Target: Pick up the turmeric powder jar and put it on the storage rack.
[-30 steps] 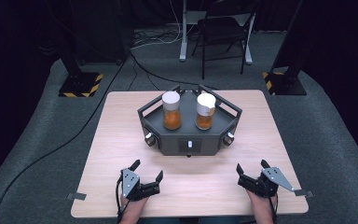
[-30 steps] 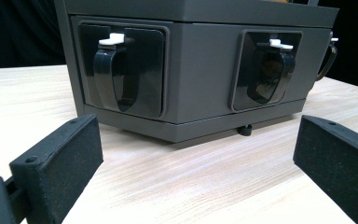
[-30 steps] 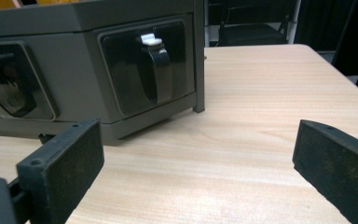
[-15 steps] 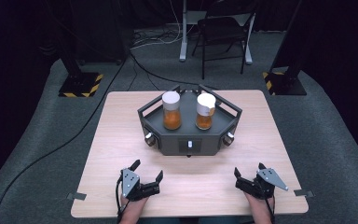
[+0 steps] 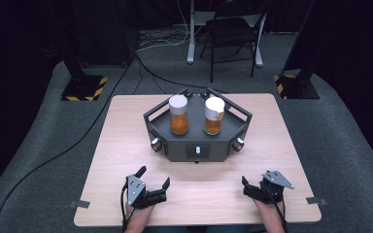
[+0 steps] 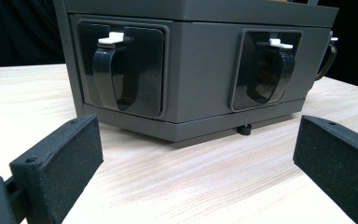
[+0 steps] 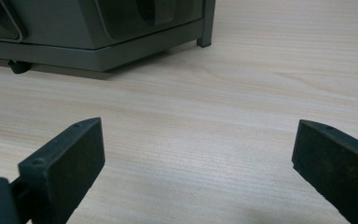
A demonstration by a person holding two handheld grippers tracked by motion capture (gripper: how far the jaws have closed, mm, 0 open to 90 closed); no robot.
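A dark grey six-sided unit [image 5: 175,148] stands at the middle of the wooden table [image 5: 126,145]. On its top are two clear jars with white lids and orange contents, one on the left [image 5: 178,115] and one on the right [image 5: 213,116]. My left gripper [image 5: 153,176] rests near the front edge, open and empty, its jaws pointing at the unit. In the left gripper view, the gripper [image 6: 198,149] faces two black cup-shaped levers with white tabs [image 6: 114,70] [image 6: 270,70] on the unit's sides. My right gripper [image 5: 247,188] is open and empty too, seen over bare wood [image 7: 196,149].
The unit's corner and foot [image 7: 205,28] lie at the upper left of the right gripper view. Tape strips [image 5: 77,204] mark the table's front corners. On the floor behind are a folding chair [image 5: 233,34], cables and stands with hazard-striped bases [image 5: 82,87].
My right gripper has shifted slightly to the left along the front of the table. The left gripper, the unit and the jars have not moved.
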